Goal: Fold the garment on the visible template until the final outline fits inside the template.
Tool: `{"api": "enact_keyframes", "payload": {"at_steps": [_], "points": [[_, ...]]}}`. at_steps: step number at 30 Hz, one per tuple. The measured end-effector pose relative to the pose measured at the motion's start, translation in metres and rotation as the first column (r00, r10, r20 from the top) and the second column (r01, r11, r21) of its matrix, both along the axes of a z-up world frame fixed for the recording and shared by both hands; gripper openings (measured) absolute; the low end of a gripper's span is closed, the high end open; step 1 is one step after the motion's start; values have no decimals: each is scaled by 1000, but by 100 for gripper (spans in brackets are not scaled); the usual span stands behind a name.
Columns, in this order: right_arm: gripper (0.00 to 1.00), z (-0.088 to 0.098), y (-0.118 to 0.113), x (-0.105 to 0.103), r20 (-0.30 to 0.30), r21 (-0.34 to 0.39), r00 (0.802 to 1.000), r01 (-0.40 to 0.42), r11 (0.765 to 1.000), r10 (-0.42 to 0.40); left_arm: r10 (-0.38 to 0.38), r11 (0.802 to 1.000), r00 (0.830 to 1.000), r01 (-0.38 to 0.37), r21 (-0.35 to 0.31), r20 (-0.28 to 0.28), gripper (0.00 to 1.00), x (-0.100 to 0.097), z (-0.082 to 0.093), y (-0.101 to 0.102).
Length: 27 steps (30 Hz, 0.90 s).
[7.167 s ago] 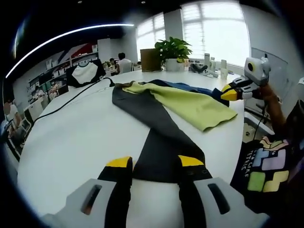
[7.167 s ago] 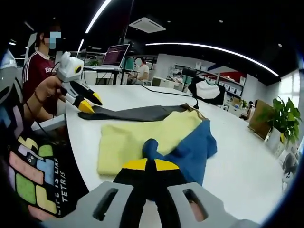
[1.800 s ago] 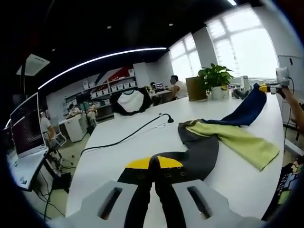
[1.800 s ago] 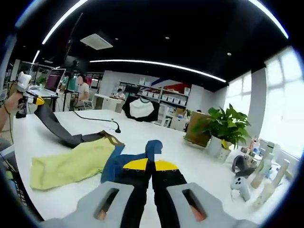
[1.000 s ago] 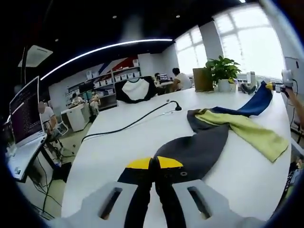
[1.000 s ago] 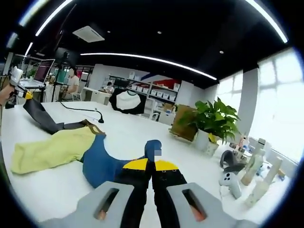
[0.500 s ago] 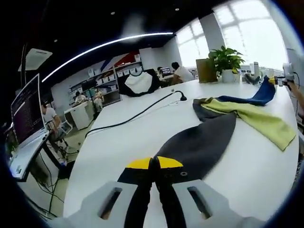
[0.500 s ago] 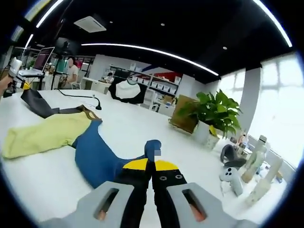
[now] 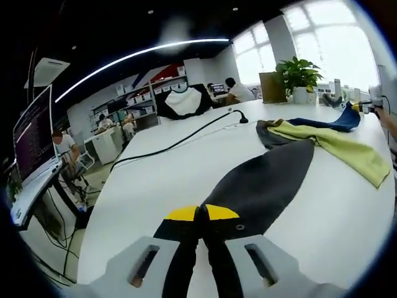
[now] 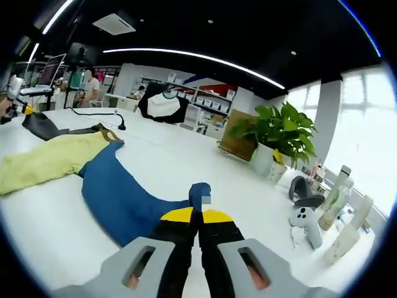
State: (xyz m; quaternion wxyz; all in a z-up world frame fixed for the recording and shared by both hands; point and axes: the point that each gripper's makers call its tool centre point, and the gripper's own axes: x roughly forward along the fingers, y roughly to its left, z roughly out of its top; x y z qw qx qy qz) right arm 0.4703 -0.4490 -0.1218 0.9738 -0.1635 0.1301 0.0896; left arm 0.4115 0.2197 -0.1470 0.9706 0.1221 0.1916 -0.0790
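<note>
Left gripper [image 9: 202, 214] clamps its jaws on the garment's [image 9: 267, 180] dark sleeve, low over the table; right gripper [image 10: 198, 216], far across, pinches the blue sleeve, jaws closed.

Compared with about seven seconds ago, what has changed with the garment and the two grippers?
The left gripper, open then, has shut on the dark sleeve and drawn it out flat across the white table. The right gripper has kept its hold on the blue sleeve and pulled it the opposite way. The yellow middle stays on the table; the potted plant has not moved.
</note>
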Motion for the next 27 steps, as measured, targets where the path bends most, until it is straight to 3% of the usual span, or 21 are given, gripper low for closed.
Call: {"api": "enact_keyframes", "payload": {"at_steps": [10,18,19,21,27], "points": [[0,-17,-15,10,-47,21,999,27,999,-26,12,1000,1000,-12,-24,-6,3,7,-10,5],[0,-22,-28,16,-39,26,997,72,997,-71,27,999,1000,-27,-28,-12,3,13,-17,8],[0,-24,-29,16,-44,37,996,76,996,-75,36,999,999,-36,-31,-8,3,13,-17,9],[0,-24,-31,16,-42,41,996,80,996,-78,40,999,998,-40,-17,54,3,16,-6,9],[0,-25,-36,20,-36,26,997,76,997,-75,55,998,997,-55,-8,59,3,17,-4,13]]}}
